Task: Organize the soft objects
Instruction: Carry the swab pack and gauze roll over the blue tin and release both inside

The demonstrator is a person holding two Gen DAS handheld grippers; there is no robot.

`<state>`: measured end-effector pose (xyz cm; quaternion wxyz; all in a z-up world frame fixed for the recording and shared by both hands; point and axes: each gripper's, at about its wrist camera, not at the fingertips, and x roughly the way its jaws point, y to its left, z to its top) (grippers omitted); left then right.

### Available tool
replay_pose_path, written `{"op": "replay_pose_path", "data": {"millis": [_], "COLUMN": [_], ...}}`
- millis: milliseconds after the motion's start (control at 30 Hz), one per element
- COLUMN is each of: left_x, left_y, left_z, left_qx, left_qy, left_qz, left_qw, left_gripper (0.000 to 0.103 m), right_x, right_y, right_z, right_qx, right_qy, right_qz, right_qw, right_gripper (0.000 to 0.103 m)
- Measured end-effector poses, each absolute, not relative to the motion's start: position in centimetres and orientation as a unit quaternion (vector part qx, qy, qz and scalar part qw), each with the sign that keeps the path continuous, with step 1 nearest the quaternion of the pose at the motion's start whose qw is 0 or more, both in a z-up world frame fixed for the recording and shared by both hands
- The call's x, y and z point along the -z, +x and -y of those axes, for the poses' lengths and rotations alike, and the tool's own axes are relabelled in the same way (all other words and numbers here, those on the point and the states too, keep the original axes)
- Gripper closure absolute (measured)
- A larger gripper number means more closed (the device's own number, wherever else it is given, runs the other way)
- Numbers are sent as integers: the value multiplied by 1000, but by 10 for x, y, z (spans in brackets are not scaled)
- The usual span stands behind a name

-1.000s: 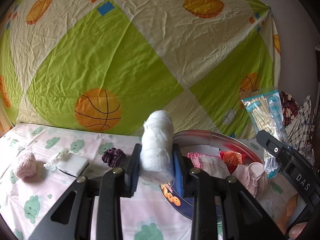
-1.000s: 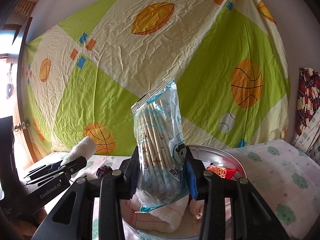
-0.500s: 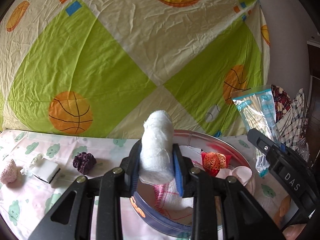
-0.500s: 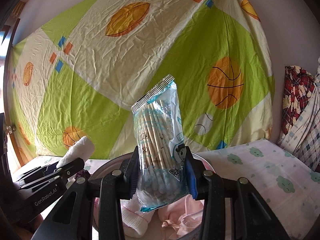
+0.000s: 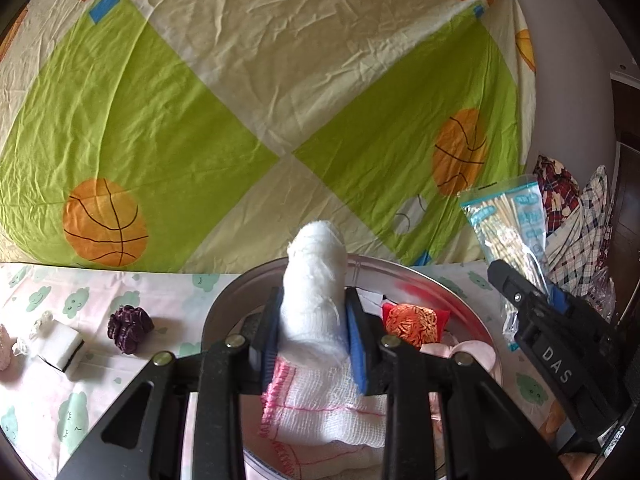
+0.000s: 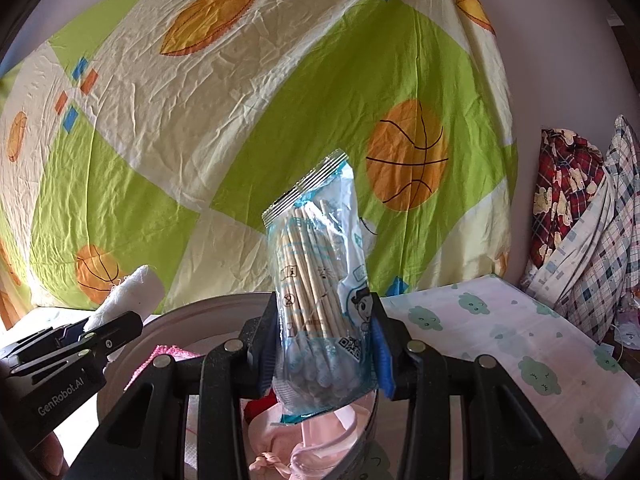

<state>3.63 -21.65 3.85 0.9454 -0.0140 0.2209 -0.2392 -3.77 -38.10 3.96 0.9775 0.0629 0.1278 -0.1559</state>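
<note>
Left gripper [image 5: 314, 336] jaws clamp a gauze roll [image 5: 314, 280]; right gripper [image 6: 322, 350], lettered "DAS", grips a cotton-swab packet [image 6: 320, 292] between its jaws.

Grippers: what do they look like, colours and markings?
Both are black plastic linkage frames with silver rivets and blue finger pads. Seen side-on, the right gripper carries white "DAS" lettering; the left gripper reads "GenRobot.AI". No cables visible.

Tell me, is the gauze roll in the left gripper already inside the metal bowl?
Not yet. The gauze roll stands upright, clamped in the left gripper above the metal bowl.
</note>
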Motion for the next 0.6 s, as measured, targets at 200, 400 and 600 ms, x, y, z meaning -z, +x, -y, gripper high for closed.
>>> {"op": "replay_pose_path", "data": {"millis": [200,400,600], "left_x": [-36,-29,-21], "left_y": [43,51,61], "left_z": [235,249,256], "left_qx": [234,230,214], "left_qy": [1,11,27], "left_qz": [-235,-257,-282], "left_qw": [943,939,935], "left_gripper": [75,75,75], "right_x": [-31,-23,-13], "right_y": [-26,-14,-2], "right_z": [393,401,405], "right_qx": [174,179,166], "right_qy": [66,71,84], "right_qz": [-148,-169,-201], "right_qw": [971,967,962], "right_gripper": [61,61,61]}}
